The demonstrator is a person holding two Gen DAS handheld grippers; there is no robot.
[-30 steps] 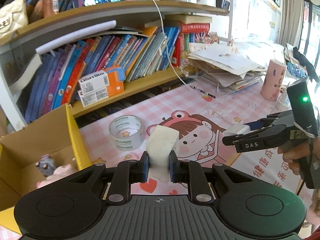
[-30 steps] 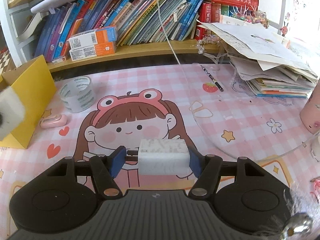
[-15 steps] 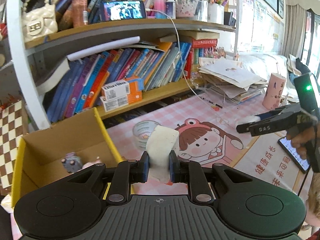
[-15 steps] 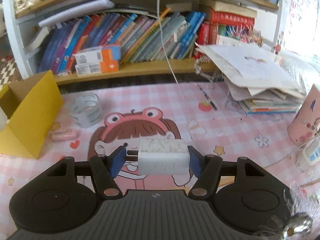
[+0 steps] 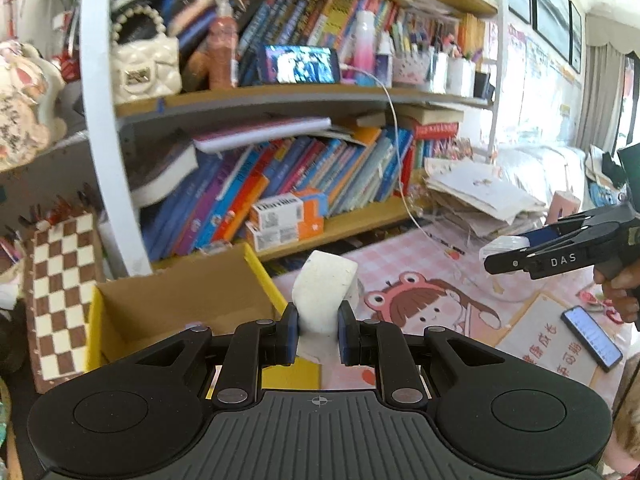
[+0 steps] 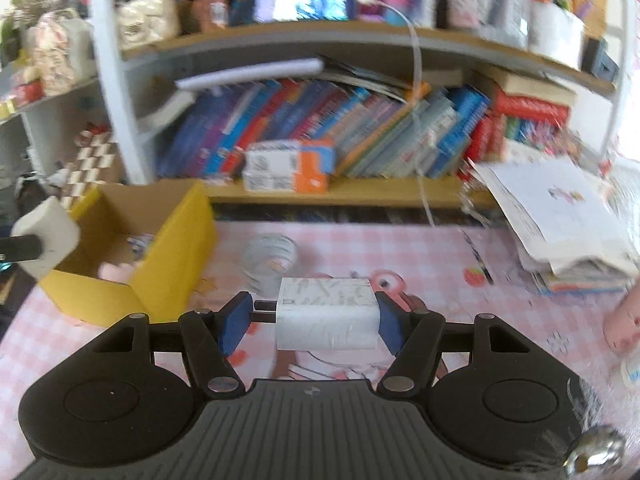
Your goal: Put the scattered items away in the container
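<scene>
My left gripper (image 5: 318, 330) is shut on a white eraser block (image 5: 324, 292) and holds it in the air beside the right wall of the yellow cardboard box (image 5: 176, 296). The eraser also shows in the right wrist view (image 6: 46, 232), above the box's left front corner (image 6: 176, 248). My right gripper (image 6: 314, 320) is shut on a white charger plug (image 6: 326, 316), high above the pink mat. It also shows in the left wrist view (image 5: 516, 250). The box holds a pink item (image 6: 116, 270) and a small toy. A roll of clear tape (image 6: 270, 258) stands on the mat.
A bookshelf (image 5: 280, 184) full of books runs behind the desk. A chessboard (image 5: 60, 292) leans left of the box. A paper stack (image 6: 560, 216) lies at the right, with a pink cup (image 6: 624, 324) and a phone (image 5: 592, 338) on the mat.
Both grippers have risen and drawn back from the mat with their loads. The left gripper has swung left toward the yellow box. The right view now looks toward the box as well.
</scene>
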